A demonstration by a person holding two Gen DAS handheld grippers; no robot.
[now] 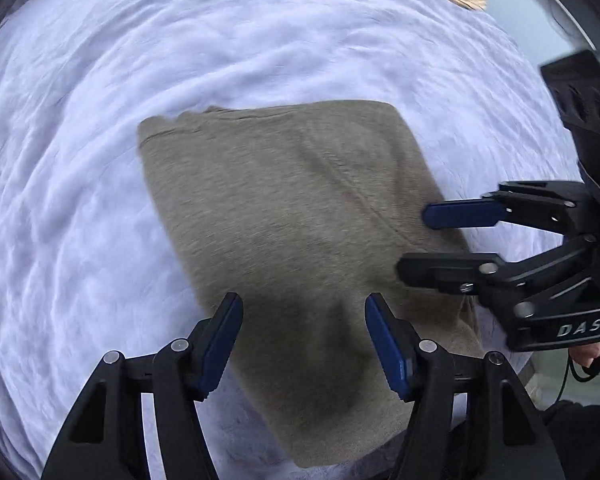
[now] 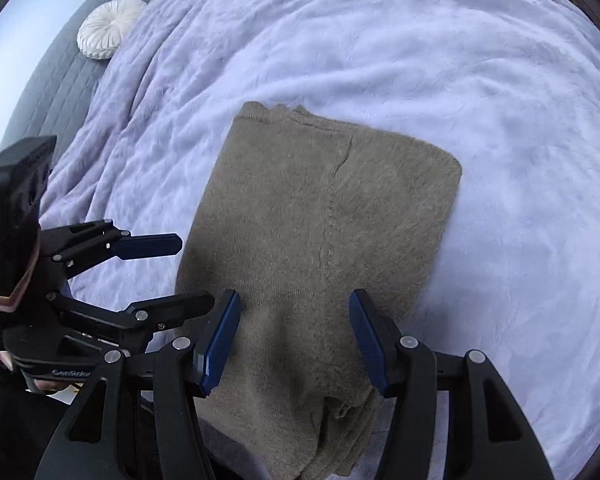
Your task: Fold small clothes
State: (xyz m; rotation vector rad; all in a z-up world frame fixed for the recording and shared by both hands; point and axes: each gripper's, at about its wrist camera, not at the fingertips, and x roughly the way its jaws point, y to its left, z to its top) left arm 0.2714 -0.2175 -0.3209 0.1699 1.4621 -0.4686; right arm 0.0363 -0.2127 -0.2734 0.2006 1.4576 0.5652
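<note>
Black tongs [image 1: 304, 336], blue finger pads [image 1: 388, 344], silver rivets, white "DAS" lettering, skin visible.

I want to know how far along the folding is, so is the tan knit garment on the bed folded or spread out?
Folded. The tan knit garment lies on the lavender blanket as a compact rectangle, with stacked layered edges showing at its near end. Neither tool holds it.

A bed spreads wide under a rumpled pale lilac blanket [image 2: 380, 40]. Flat on it lies a folded taupe knit garment [image 2: 320, 220]. Far left, a round white cushion [image 2: 108, 28] rests on a grey quilted cover [image 2: 60, 76].
</note>
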